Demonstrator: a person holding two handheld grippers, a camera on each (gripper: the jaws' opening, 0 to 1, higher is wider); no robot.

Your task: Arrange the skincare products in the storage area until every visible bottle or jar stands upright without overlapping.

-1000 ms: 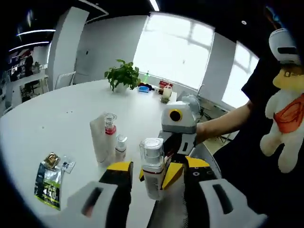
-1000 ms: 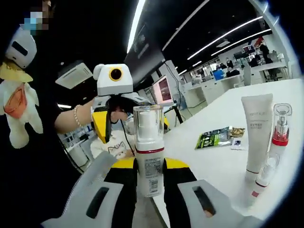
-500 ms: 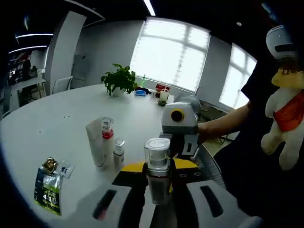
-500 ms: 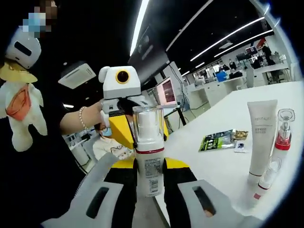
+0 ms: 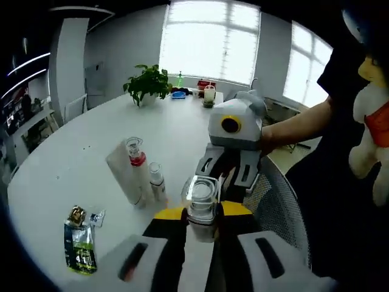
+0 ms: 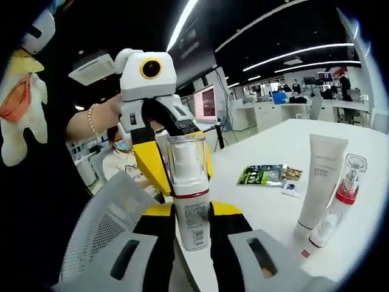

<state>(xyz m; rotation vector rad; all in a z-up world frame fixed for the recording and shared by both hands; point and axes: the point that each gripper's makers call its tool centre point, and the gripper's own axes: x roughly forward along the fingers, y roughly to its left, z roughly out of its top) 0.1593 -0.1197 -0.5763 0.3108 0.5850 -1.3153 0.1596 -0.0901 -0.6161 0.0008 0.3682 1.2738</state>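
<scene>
A white pump bottle (image 5: 202, 201) (image 6: 189, 201) with a clear cap and a red band stands upright in the air over the table's near edge. My right gripper (image 6: 189, 210) (image 5: 226, 176) is shut on its lower body. My left gripper (image 5: 202, 213) (image 6: 176, 167) faces it from the other side, its yellow jaws closed against the bottle's upper part. On the white table (image 5: 73, 158) (image 6: 273, 255) stand a white tube (image 5: 124, 176) (image 6: 319, 182), a clear bottle with a red collar (image 5: 137, 164) (image 6: 347, 182) and a small bottle (image 5: 158, 181) (image 6: 322, 228), all upright and close together.
A green snack packet (image 5: 80, 246) (image 6: 260, 175) lies flat on the table beyond the tube. A mesh chair (image 5: 276, 207) (image 6: 103, 225) stands at the table's edge under the grippers. A potted plant (image 5: 146, 85) and small items sit at the far end. A person's plush toy (image 6: 21, 103) hangs nearby.
My left gripper's jaws, open wide a second ago, have come in against the pump bottle. Both grippers have shifted slightly with it; the bottles on the table stay put.
</scene>
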